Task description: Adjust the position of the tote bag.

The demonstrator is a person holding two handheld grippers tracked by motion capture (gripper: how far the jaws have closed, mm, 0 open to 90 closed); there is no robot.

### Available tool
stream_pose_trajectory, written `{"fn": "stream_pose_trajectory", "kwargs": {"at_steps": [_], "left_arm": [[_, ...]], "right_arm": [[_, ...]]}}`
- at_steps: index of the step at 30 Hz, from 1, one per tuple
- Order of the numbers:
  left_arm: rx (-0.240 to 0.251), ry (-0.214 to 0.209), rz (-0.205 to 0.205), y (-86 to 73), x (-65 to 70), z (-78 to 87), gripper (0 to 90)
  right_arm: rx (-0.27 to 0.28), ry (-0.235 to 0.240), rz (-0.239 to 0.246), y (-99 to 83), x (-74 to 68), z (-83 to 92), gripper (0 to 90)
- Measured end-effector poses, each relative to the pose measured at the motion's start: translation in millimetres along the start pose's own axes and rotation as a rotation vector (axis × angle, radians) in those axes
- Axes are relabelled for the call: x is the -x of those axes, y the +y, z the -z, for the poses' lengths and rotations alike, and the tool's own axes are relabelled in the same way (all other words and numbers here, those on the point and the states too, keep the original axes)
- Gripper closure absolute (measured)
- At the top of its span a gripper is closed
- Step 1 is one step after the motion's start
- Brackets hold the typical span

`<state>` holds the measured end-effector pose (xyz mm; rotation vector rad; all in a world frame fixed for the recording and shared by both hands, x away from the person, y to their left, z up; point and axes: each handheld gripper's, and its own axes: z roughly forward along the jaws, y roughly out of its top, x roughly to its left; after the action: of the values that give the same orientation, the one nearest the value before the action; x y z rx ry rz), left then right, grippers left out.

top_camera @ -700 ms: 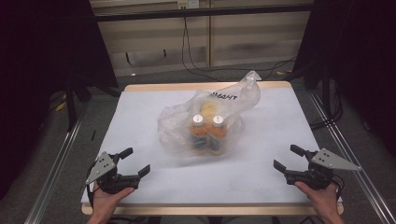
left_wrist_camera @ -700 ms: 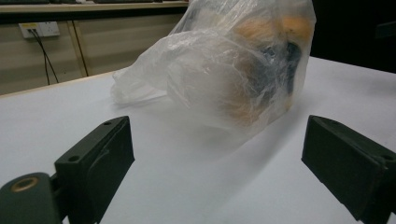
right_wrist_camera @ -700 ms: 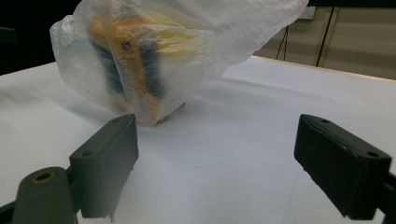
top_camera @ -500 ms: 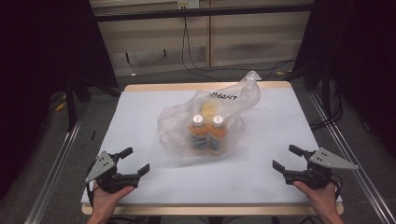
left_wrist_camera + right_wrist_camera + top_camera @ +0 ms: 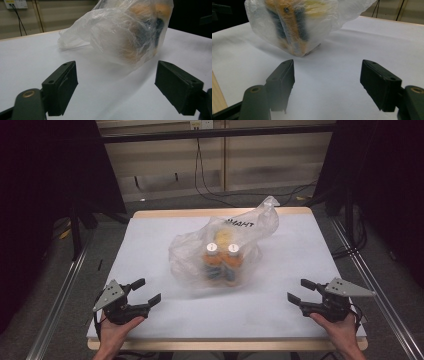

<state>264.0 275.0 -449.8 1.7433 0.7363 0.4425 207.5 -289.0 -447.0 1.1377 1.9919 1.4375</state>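
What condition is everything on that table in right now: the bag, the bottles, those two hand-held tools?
Plastic bag: crumpled, lying mid-table, untouched.
Bottles: two, inside the bag, white caps on.
Left tool: open, empty, apart from the bag.
Right tool: open, empty, apart from the bag.
Table: covered by a white sheet.

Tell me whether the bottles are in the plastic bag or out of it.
In. The two white-capped bottles sit inside the clear plastic bag, seen through its film in the high view; nothing lies outside it.
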Motion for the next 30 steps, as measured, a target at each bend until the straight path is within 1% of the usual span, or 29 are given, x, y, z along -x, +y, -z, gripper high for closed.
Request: {"fn": "stream_pose_trajectory", "kwargs": {"at_steps": [1, 2, 3, 4, 5, 6, 8, 10, 11, 12, 13, 16, 17, 19, 20, 21, 22, 23, 24, 25, 26, 27, 28, 29, 30], "left_arm": [[-0.007, 0.0, -0.007, 0.0, -0.8, 0.2, 19.7], [-0.002, -0.006, 0.007, -0.2, -0.3, -0.6, 20.9], [-0.002, -0.006, 0.007, -0.2, -0.3, -0.6, 23.0], [-0.013, -0.019, -0.002, 0.4, -1.1, -2.3, 24.7], [-0.013, -0.019, -0.002, 0.4, -1.1, -2.3, 26.0], [-0.027, -0.034, -0.001, 1.9, -1.2, -4.7, 27.3], [-0.031, -0.047, 0.009, 3.3, -1.9, -6.6, 29.4], [-0.038, -0.06, 0.013, 5.5, -3.1, -8.3, 32.4], [-0.041, -0.048, 0.004, 7.3, -4.1, -8.8, 33.4], [-0.039, -0.05, 0.016, 8.9, -4.7, -9.6, 34.0], [-0.029, -0.05, 0.014, 10.9, -6.4, -10.4, 34.7], [-0.027, -0.044, 0.023, 16.6, -9.9, -13.7, 36.9], [-0.028, -0.049, 0.021, 18.4, -10.8, -15.1, 37.1], [-0.042, -0.044, 0.003, 21.5, -11.7, -17.6, 38.6], [-0.042, -0.044, 0.003, 21.5, -11.7, -17.6, 38.9], [-0.037, -0.059, -0.003, 23.8, -13.0, -19.7, 39.7], [-0.041, -0.044, -0.006, 25.2, -13.3, -20.2, 39.9], [-0.041, -0.044, -0.006, 25.2, -13.3, -20.2, 40.2], [-0.041, -0.046, -0.003, 28.4, -16.7, -22.0, 41.8], [-0.043, -0.026, 0.002, 30.6, -18.6, -23.2, 42.5], [-0.041, -0.024, 0.003, 32.2, -20.4, -24.4, 42.6], [-0.037, -0.036, -0.002, 34.0, -23.6, -25.7, 42.8], [-0.037, -0.036, -0.002, 34.0, -23.6, -25.7, 43.5], [-0.041, -0.018, 0.014, 37.9, -26.6, -27.2, 44.1], [-0.041, -0.017, 0.015, 40.1, -28.5, -27.7, 44.5]], "right_arm": [[-0.005, 0.003, 0.002, 0.2, -0.3, -0.8, 29.2], [-0.009, 0.01, 0.005, 0.5, -0.4, -1.4, 31.0], [-0.011, 0.017, 0.005, 0.8, -0.4, -2.5, 31.5], [-0.014, 0.02, 0.004, 1.5, -0.3, -3.7, 33.2], [-0.014, 0.02, 0.004, 1.5, -0.3, -3.7, 33.2], [-0.019, 0.034, 0.002, 3.8, 0.0, -7.3, 39.1], [-0.024, 0.037, 0.005, 6.2, 0.4, -10.7, 42.1], [-0.033, 0.053, 0.016, 9.9, 0.3, -15.6, 45.8], [-0.037, 0.051, 0.012, 12.0, 0.0, -17.8, 46.9], [-0.043, 0.055, 0.015, 14.0, -0.1, -19.7, 48.7], [-0.047, 0.062, 0.017, 15.6, -0.3, -21.1, 49.4], [-0.065, 0.072, 0.027, 19.7, -0.7, -25.2, 51.0], [-0.069, 0.071, 0.029, 21.0, -1.1, -26.6, 51.8], [-0.078, 0.078, 0.031, 23.9, 0.1, -29.4, 52.6], [-0.08, 0.081, 0.04, 25.7, 1.3, -30.9, 53.6], [-0.081, 0.08, 0.042, 27.9, 2.1, -32.2, 54.4], [-0.078, 0.078, 0.04, 30.3, 2.9, -33.4, 54.8], [-0.078, 0.078, 0.04, 30.3, 2.9, -33.4, 54.8], [-0.071, 0.082, 0.046, 36.0, 4.8, -36.3, 56.1], [-0.068, 0.081, 0.048, 38.0, 5.4, -37.3, 56.4], [-0.063, 0.081, 0.048, 41.2, 6.1, -39.0, 57.4], [-0.06, 0.082, 0.047, 42.9, 6.7, -39.7, 57.8], [-0.06, 0.082, 0.047, 42.9, 6.7, -39.7, 57.8], [-0.054, 0.089, 0.051, 47.5, 8.3, -42.3, 59.9], [-0.055, 0.087, 0.052, 49.6, 8.5, -43.6, 60.1]]}}
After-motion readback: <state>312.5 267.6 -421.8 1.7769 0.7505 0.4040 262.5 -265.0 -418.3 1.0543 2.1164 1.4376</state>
